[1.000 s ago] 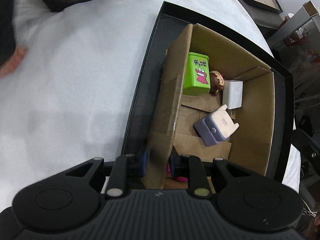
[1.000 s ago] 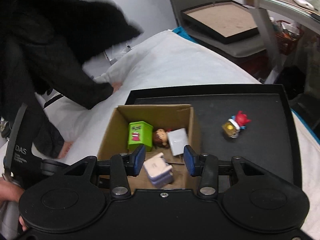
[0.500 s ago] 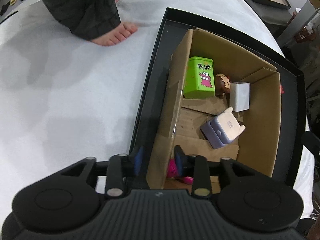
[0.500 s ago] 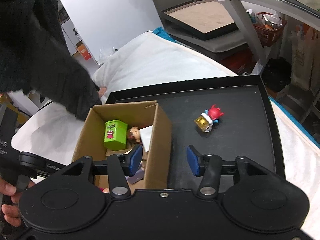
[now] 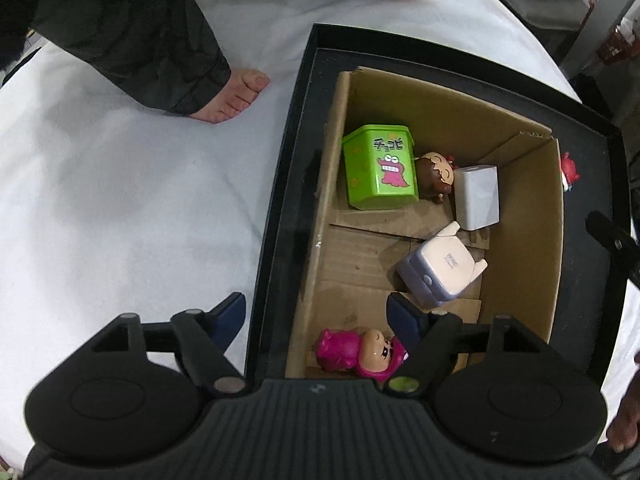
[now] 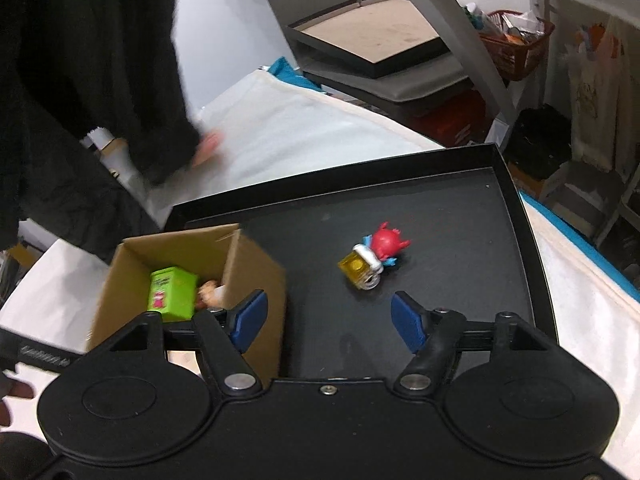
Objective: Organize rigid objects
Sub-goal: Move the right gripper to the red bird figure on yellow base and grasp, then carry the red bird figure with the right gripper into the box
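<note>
A cardboard box stands on a black tray. Inside lie a green tin, a brown-haired figure, a white cube, a lilac and cream toy and a pink figure. My left gripper points down over the box's near-left wall, its jaws opening and straddling that wall without touching it. My right gripper hovers above the tray, its jaws opening with nothing between them. A red and yellow toy lies on the tray just beyond its fingertips, right of the box.
A white sheet covers the bed around the tray. A person in black clothes stands on it, a bare foot left of the tray. Framed boards and a table leg lie behind. A red basket sits at far right.
My left jaws let go of the box wall and spread wide. My right gripper swung right from over the box toward the red and yellow toy, sank, and its jaws widened.
</note>
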Demonstrator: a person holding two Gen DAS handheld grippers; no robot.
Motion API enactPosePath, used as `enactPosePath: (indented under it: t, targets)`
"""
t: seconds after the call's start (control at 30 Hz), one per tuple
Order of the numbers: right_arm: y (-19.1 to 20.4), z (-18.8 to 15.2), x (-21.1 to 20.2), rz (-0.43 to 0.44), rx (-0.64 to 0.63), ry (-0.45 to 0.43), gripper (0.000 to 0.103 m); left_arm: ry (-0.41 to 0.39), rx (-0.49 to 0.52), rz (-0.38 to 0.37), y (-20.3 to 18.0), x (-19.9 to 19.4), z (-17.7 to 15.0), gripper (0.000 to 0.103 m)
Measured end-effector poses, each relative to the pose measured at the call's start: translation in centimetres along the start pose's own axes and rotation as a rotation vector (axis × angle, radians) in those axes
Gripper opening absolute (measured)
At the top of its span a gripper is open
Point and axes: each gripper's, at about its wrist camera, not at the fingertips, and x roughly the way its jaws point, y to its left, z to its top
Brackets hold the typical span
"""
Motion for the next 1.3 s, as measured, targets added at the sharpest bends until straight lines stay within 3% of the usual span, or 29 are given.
enactPosePath:
  t: [0.33, 0.7, 0.73, 0.83, 0.97, 1.17, 1.3]
  targets:
    - [-1.7, 0.3, 4.3, -0.025, 0.003, 0.013, 0.080, 0.009, 0.034, 0.068, -1.7, 0.6, 1.8, 0.077]
    - [-2.0, 1.6, 7.6, -0.053, -0.030, -0.005, 0.084, 0.009, 0.054, 0.109, -3.1, 1.2, 2.6, 0.077]
    - [-2.1, 1.5, 7.8, -0.055, -0.028, -0.002, 0.080, 0.010, 0.052, 0.112, -3.2, 1.1, 2.5, 0.077]
    - [-3.0, 1.4, 8.5, -0.023, -0.002, 0.031, 0.041, 0.009, 0.046, 0.116, -3.2, 1.1, 2.5, 0.077]
    - [-3.2, 1.5, 8.1, -0.001, 0.009, 0.033, 0.034, 0.006, 0.043, 0.113, -3.2, 0.8, 2.4, 0.077]
    - [-3.1, 0.9, 7.3, -0.019, 0.006, 0.038, 0.032, -0.004, 0.030, 0.101, -2.6, 0.6, 2.0, 0.077]
    - [-3.9, 0.6, 6.1, 0.022, 0.078, 0.049, 0.028, -0.009, 0.019, 0.085, -1.9, 0.2, 1.5, 0.077]
